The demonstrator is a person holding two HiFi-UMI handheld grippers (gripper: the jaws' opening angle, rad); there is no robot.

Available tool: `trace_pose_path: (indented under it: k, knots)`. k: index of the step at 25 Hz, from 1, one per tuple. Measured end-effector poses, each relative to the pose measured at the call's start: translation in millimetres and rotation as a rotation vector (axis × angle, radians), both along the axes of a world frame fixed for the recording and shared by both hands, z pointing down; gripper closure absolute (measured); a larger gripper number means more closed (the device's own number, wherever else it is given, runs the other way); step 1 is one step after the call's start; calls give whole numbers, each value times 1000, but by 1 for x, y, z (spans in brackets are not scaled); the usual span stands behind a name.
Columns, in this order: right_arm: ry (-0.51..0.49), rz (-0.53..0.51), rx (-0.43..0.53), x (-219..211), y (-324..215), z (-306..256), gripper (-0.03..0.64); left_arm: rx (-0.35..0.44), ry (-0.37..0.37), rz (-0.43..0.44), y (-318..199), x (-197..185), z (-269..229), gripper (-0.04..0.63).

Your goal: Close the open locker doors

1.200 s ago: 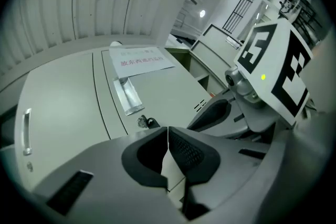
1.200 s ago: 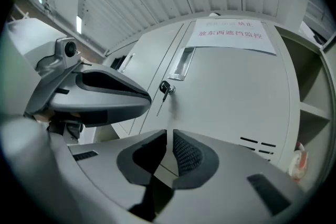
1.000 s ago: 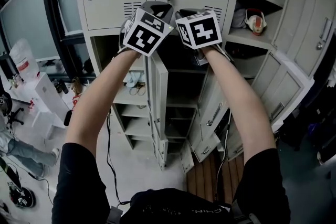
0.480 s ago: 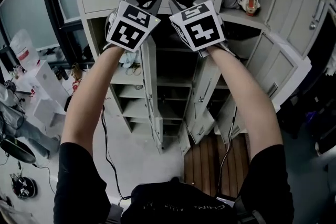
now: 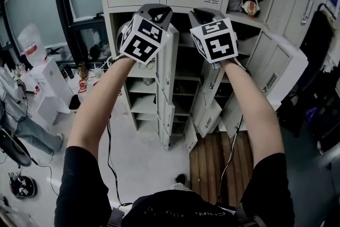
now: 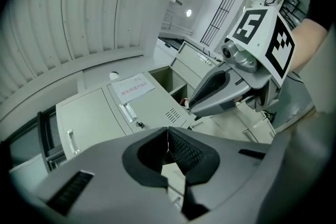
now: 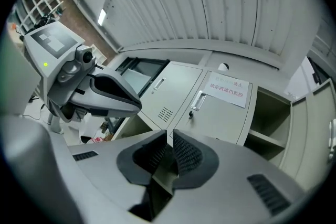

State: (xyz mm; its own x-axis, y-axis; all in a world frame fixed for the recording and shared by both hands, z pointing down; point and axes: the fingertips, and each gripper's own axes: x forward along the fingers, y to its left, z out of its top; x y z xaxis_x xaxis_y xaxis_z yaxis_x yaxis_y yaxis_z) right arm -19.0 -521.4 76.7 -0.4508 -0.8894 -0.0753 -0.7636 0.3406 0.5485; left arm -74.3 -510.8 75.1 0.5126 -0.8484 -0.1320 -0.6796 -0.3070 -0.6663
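You're at the approach step: left gripper and right gripper both closed, empty. Next up, I'd nudge the centre-frame open door shut.

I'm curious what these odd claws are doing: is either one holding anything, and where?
Nothing. The left gripper and the right gripper are both shut and empty.

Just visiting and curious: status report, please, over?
Left gripper shut, right gripper shut, both empty. Several locker doors open, untouched. No obstruction seen.

Grey locker doors swung open, lower rows.
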Motion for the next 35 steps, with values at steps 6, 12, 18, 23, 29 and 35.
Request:
trace_pose_path:
  k: [6, 12, 18, 23, 29, 35]
  knots:
    - [-4, 18, -24, -14, 72, 21, 558, -30, 18, -5, 71, -26, 24, 575]
    - [31, 42, -59, -21, 131, 59, 558, -64, 8, 36, 124, -25, 60, 574]
    - [104, 83, -63, -4, 158, 84, 558, -92, 11, 50, 146, -14, 84, 574]
    - [92, 93, -33, 11, 158, 64, 558, -91, -8, 45, 144, -5, 77, 575]
    - [72, 57, -32, 27, 161, 51, 558, -104, 63, 78, 148, 24, 58, 575]
    - [126, 57, -32, 44, 158, 56, 558, -157, 68, 83, 144, 48, 62, 575]
